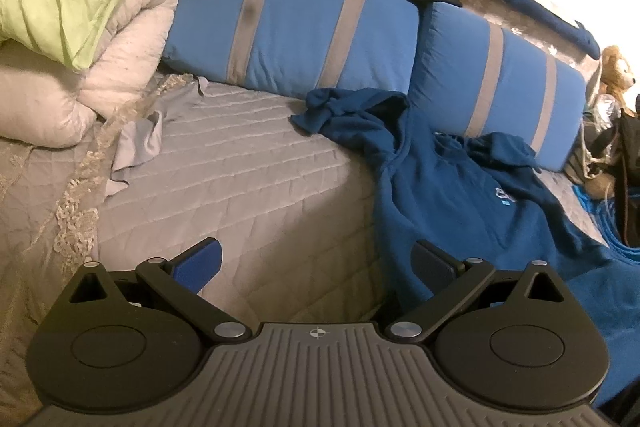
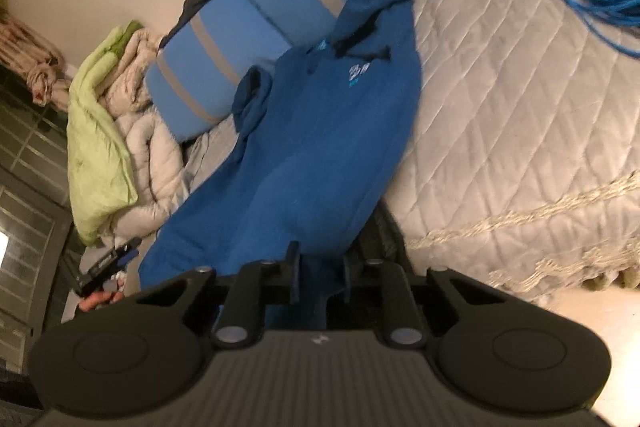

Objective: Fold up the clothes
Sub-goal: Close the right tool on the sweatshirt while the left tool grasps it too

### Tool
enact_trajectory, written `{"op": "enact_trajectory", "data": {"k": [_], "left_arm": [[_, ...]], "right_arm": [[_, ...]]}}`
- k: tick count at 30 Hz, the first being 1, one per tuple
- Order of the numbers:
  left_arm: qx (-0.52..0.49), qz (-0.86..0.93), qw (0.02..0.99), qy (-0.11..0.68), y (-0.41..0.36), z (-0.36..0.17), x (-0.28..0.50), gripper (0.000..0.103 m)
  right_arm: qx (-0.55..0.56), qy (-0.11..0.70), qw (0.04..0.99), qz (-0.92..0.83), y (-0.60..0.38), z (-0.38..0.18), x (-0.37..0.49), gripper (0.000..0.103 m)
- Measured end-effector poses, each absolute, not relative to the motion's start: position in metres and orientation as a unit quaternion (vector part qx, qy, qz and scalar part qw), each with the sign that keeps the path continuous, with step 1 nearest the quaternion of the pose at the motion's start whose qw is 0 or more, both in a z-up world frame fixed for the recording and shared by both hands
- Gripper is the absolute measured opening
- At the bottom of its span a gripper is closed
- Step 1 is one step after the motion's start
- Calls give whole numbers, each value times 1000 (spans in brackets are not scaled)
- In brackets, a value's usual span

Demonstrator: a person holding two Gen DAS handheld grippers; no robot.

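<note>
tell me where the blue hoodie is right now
The blue hoodie lies spread on the grey quilted bed, its hood end against the striped blue pillows. Its bottom hem is pinched in the right gripper.

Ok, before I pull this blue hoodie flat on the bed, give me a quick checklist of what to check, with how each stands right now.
1. Right gripper has the blue hoodie hem between its fingers: ok, shut on fabric.
2. Left gripper free to take the other hem corner: ok, open, holding nothing.
3. Bare quilted bedspread beside the hoodie for spreading: ok.
4. Sleeves laid out flat: not ok, one sleeve is bunched against the striped pillow.
5. Hood flat: not ok, crumpled.
6. Back of the hoodie smooth: cannot tell.
</note>
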State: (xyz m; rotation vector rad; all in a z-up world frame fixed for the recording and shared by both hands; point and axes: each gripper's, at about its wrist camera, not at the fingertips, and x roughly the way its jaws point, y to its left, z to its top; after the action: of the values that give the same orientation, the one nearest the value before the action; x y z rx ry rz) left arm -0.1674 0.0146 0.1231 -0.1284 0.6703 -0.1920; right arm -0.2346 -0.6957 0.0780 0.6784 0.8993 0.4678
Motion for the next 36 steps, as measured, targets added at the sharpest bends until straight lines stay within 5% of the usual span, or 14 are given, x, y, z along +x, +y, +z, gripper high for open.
{"op": "enact_trajectory", "data": {"k": [13, 19, 21, 27, 36], "left_arm": [[-242, -181, 872, 386, 35, 107, -178, 100], [-286, -216, 844, 400, 32, 100, -180, 78], [-279, -220, 840, 410, 28, 100, -180, 59], [-248, -232, 838, 427, 15, 101, -184, 29], [-161, -207, 873, 410, -8, 123, -199, 12]], "right_arm": [[324, 432, 812, 219, -702, 71, -224, 19], [327, 444, 804, 223, -699, 58, -215, 19], [324, 448, 803, 223, -698, 56, -213, 19], [320, 448, 805, 221, -694, 60, -216, 19], [336, 417, 813, 228, -696, 70, -228, 19]]}}
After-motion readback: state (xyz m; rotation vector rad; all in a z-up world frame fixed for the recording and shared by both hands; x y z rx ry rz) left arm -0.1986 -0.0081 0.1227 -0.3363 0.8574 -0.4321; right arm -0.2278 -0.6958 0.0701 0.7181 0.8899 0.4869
